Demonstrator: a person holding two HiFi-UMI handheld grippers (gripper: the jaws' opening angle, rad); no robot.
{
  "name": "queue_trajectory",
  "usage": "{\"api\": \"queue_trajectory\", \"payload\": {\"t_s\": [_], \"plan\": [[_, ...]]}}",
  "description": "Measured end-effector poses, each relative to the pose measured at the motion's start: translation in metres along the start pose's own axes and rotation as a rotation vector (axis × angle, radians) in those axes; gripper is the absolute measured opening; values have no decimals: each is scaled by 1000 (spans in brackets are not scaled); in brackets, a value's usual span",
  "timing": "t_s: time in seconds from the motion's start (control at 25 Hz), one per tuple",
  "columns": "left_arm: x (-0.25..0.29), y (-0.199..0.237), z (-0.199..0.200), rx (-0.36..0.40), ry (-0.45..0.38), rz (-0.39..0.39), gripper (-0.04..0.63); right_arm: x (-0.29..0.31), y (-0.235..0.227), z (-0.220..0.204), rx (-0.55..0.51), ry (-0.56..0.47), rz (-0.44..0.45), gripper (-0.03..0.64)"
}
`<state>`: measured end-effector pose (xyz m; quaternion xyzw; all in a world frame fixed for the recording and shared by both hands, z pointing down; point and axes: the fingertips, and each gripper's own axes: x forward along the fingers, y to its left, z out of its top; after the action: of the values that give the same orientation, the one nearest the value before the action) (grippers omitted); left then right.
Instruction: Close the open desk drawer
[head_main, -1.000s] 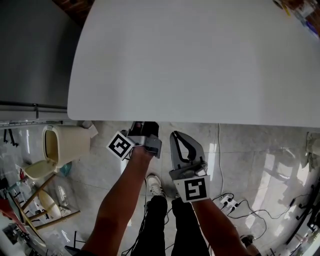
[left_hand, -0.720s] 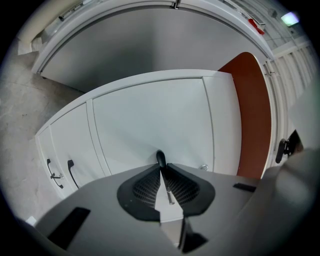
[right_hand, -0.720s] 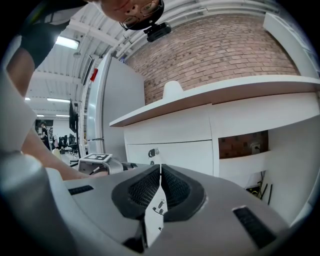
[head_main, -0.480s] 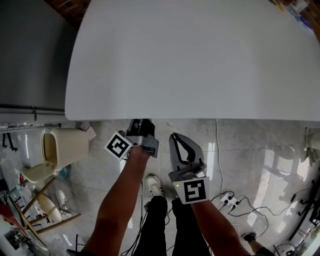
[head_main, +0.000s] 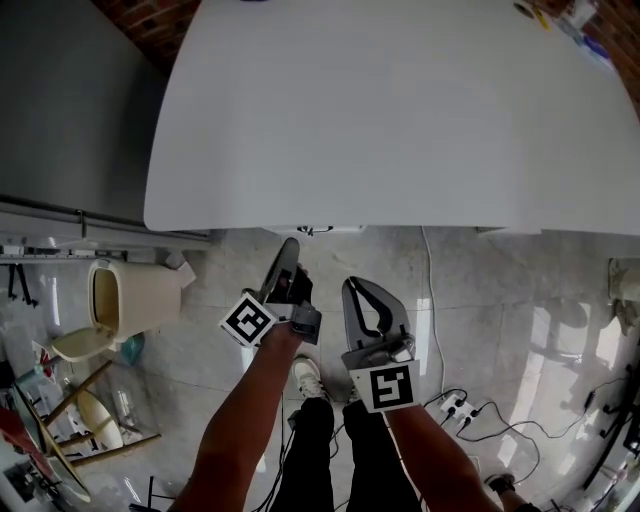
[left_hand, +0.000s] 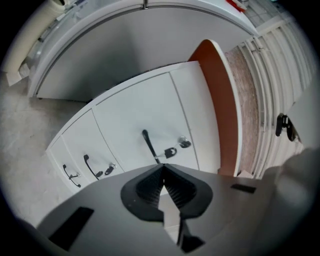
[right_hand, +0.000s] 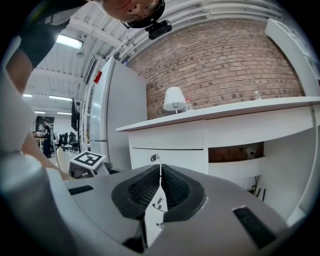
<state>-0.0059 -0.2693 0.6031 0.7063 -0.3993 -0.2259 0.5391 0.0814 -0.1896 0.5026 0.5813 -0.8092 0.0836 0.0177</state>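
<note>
The left gripper (head_main: 291, 245) has backed away from the bench (head_main: 400, 120), its fingers now clenched on nothing. The right gripper (head_main: 354, 288) is clenched empty too. The drawer (left_hand: 145, 115) sits flush under the bench, so the closing looks done.

Bright, even light fills the head view. Beyond the fingertips the white desk top (head_main: 400, 110) washes out to a near-featureless sheet, and the glossy floor (head_main: 520, 330) right of the fingers carries pale glare patches. Both gripper views bend straight lines and fall to black at the corners. There the fingers (left_hand: 145, 187) sit close to the lens, soft and dull. Ceiling strip lights (right_hand: 70, 41) glow up-left of the right-hand pair.
</note>
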Motion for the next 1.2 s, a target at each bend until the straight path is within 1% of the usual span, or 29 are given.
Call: {"api": "queue_trajectory", "payload": {"t_s": [0.04, 0.12, 0.16, 0.28, 0.36, 0.44, 0.52, 0.6, 0.64, 0.72, 0.76, 0.92, 1.0, 1.08, 1.12, 1.2], "plan": [[-8, -7, -5, 46, 13, 1, 8, -6, -1, 0, -1, 3, -2, 29], [-17, -32, -10, 185, 41, -18, 6, -19, -4, 3, -4, 6, -6, 29], [-21, -46, -11, 271, 58, -21, 6, -25, -5, 4, -7, 6, -4, 29], [-42, -80, -18, 553, 107, 5, 6, -39, -2, 12, -28, 4, 16, 29], [-61, -100, -22, 712, 117, 25, 6, -51, 7, 22, -50, -6, 41, 29], [-81, -122, -27, 835, 114, 42, 6, -64, 21, 35, -70, -25, 77, 29], [-101, -148, -34, 956, 103, 50, 6, -80, 34, 48, -67, -35, 106, 29], [-120, -175, -35, 1064, 87, 64, 6, -97, 42, 61, -48, -12, 112, 29], [-130, -189, -35, 1107, 83, 72, 6, -106, 45, 68, -34, 4, 107, 28], [-148, -214, -32, 1159, 84, 86, 6, -121, 49, 86, -15, 24, 96, 29], [-157, -225, -30, 1167, 81, 91, 6, -126, 52, 95, -16, 32, 97, 29], [-187, -259, -18, 1131, 51, 106, 6, -142, 72, 121, -93, 69, 129, 29], [-204, -273, -18, 1142, 51, 102, 6, -152, 83, 135, -132, 75, 140, 29], [-222, -284, -15, 1172, 50, 84, 6, -160, 97, 154, -168, 48, 138, 29], [-233, -289, -12, 1174, 44, 77, 6, -165, 104, 164, -182, 31, 134, 29], [-255, -300, -7, 1151, 35, 77, 6, -179, 119, 184, -212, 11, 121, 28]]}}
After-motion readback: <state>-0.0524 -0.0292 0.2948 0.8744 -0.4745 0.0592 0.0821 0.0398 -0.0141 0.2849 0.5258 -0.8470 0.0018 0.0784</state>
